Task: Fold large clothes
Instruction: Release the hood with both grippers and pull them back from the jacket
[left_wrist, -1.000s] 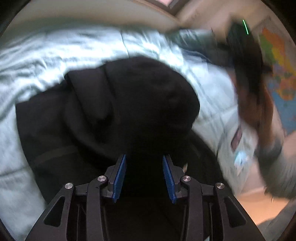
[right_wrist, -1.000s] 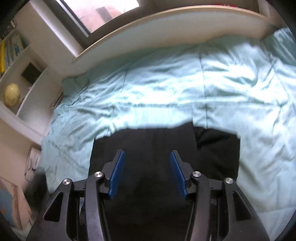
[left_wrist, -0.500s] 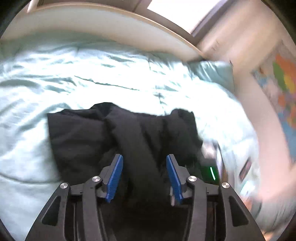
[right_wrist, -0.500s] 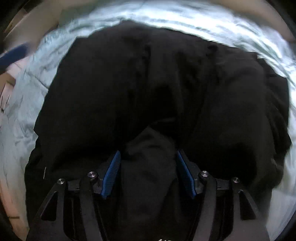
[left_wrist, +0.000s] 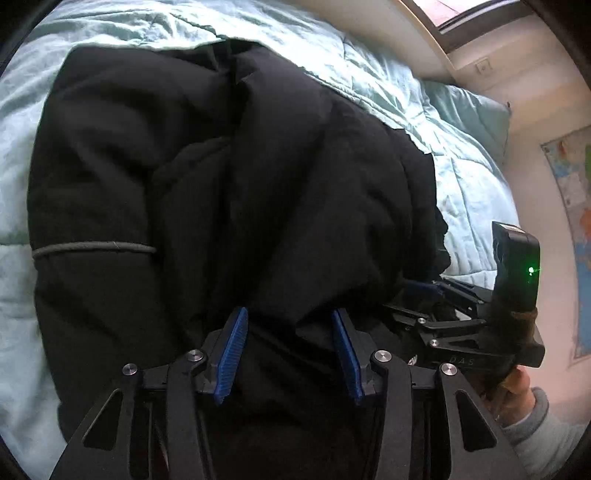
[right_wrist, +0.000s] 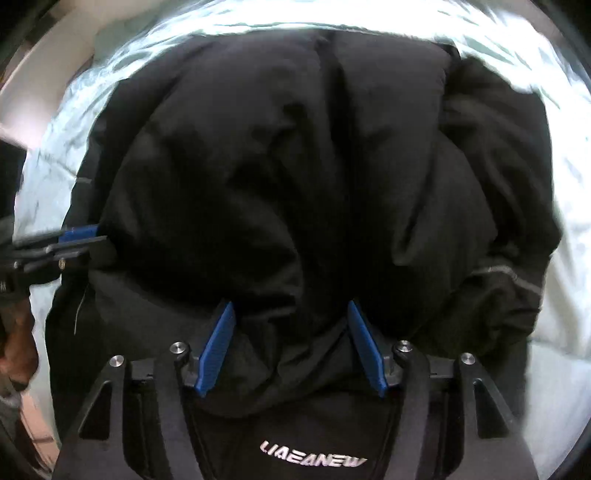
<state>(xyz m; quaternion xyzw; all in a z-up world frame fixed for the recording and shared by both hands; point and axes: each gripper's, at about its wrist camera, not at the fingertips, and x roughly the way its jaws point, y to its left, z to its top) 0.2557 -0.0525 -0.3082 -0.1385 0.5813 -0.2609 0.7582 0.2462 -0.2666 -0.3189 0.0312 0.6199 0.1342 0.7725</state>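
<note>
The black jacket (left_wrist: 258, 192) lies bunched on the bed (left_wrist: 461, 173), already doubled over on itself, so the fold looks to be under way and not yet finished. Both tools are down at its near edge. The left hand-held gripper (left_wrist: 291, 350) stands about half open with a thick roll of the cloth between its blue pads (left_wrist: 231, 354); whether they press on it I cannot tell. The right hand-held gripper (right_wrist: 291, 345) is closing, its jaws fairly wide, with a fold of the jacket between them.

The next move probably calls for a firm hold on this edge by both tools, then a lift and carry across the pile.

The jacket is puffy and matte, with soft rounded folds and a thin grey band (left_wrist: 92, 246). The quilt on the bed is pale green, stitched and creased.
</note>
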